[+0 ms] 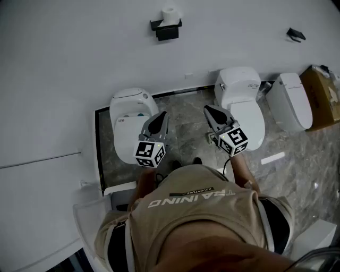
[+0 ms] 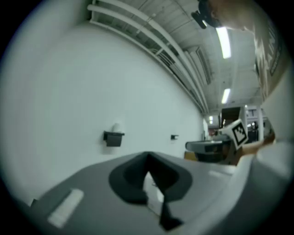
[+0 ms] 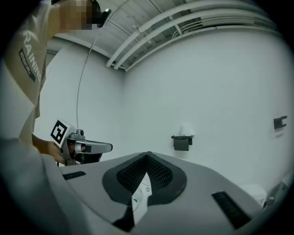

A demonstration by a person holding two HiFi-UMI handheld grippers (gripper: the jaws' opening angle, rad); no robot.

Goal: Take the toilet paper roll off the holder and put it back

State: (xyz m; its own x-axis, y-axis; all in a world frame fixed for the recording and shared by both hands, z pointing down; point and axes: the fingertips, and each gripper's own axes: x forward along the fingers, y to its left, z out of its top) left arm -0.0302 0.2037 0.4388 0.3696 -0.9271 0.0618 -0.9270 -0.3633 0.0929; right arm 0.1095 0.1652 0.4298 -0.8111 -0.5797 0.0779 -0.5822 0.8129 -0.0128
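Shirt [image 1: 191,197] read "TRAINING"; white cylindrical paper roll [image 1: 170,15] sat on boxy black holder [image 1: 167,31]; left gripper [image 1: 159,119] and right gripper [image 1: 209,110] were closed, empty.

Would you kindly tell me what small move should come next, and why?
Probably advance the right gripper toward the toilet paper roll: it sits on the wall holder, well ahead, while this gripper and the left gripper are both shut and empty.
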